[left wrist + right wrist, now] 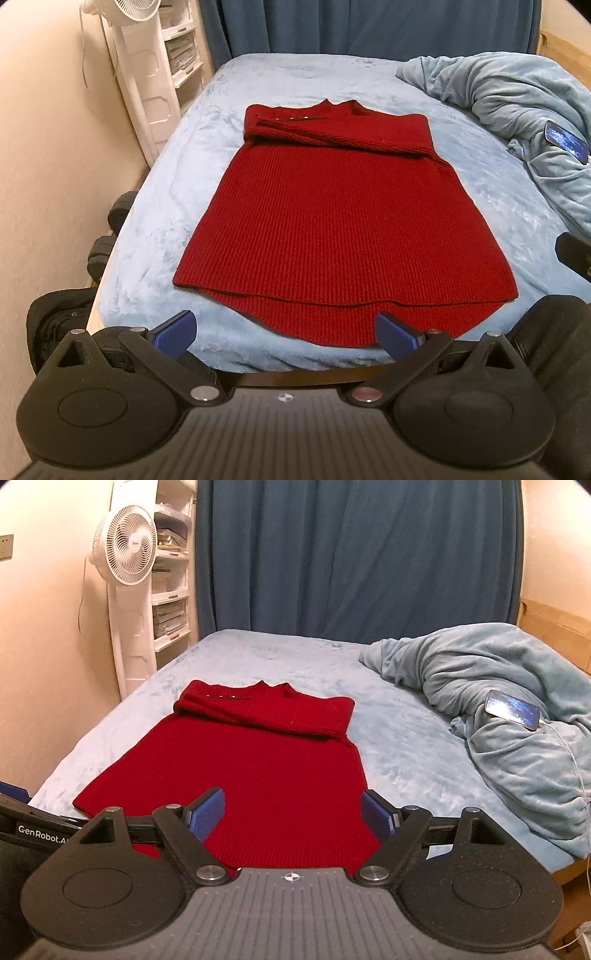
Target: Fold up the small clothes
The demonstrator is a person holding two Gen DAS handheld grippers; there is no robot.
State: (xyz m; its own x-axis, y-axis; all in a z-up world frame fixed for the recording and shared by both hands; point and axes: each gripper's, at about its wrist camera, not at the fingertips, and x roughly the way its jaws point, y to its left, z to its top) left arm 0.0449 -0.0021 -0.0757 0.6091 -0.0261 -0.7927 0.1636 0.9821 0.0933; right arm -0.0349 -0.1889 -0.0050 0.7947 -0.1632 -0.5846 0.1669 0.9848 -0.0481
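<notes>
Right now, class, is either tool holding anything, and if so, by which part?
Nothing is held. The left tool and right tool are both open near the hem of the red ribbed knit sweater.

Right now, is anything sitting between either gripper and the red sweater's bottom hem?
Nothing visible. The left gripper and right gripper are both open at the red sweater hem, only bare bed sheet around it. The phone lies off on the blanket.

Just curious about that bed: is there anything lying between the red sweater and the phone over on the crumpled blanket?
No objects: bare blue bed sheet runs from the red sweater to the crumpled blanket, where the phone rests. The right wrist view shows it best.
</notes>
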